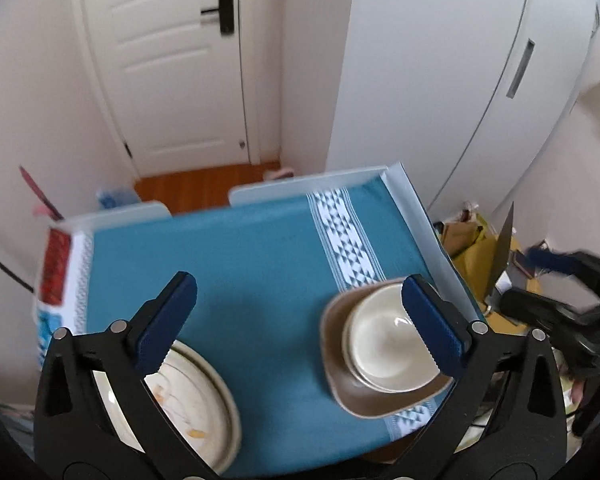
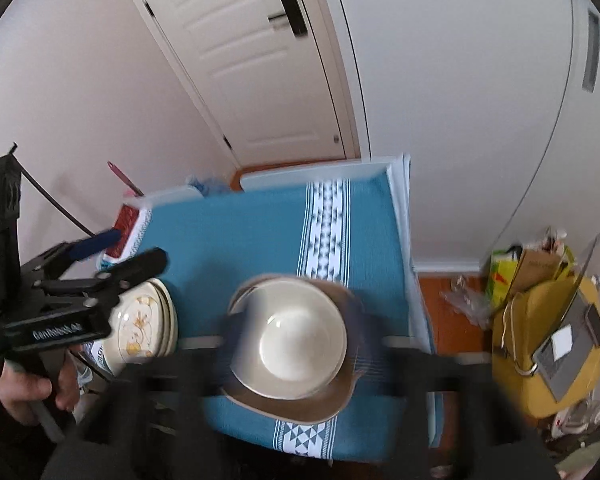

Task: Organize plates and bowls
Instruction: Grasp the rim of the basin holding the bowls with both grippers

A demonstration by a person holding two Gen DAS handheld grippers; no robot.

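Cream bowls (image 1: 384, 344) sit nested on a brown square plate (image 1: 364, 404) at the right of the teal-clothed table (image 1: 240, 256). A stack of flower-patterned plates (image 1: 192, 400) lies at the near left. My left gripper (image 1: 300, 320) hangs open above the cloth, with its left finger over the patterned plates and its right finger over the bowls' rim. In the right wrist view the bowls (image 2: 300, 336) lie on the brown plate (image 2: 292, 408). My right gripper (image 2: 296, 344) is blurred, its fingers spread to either side of them. The left gripper (image 2: 120, 252) hovers over the patterned plates (image 2: 144, 324).
A red-and-white box (image 1: 54, 264) overhangs the table's left edge. Two white chair backs (image 1: 260, 192) stand at the far edge, before a white door (image 1: 172, 64). To the right are a white cabinet (image 2: 460, 100), floor clutter and a yellow seat holding a laptop (image 2: 564, 344).
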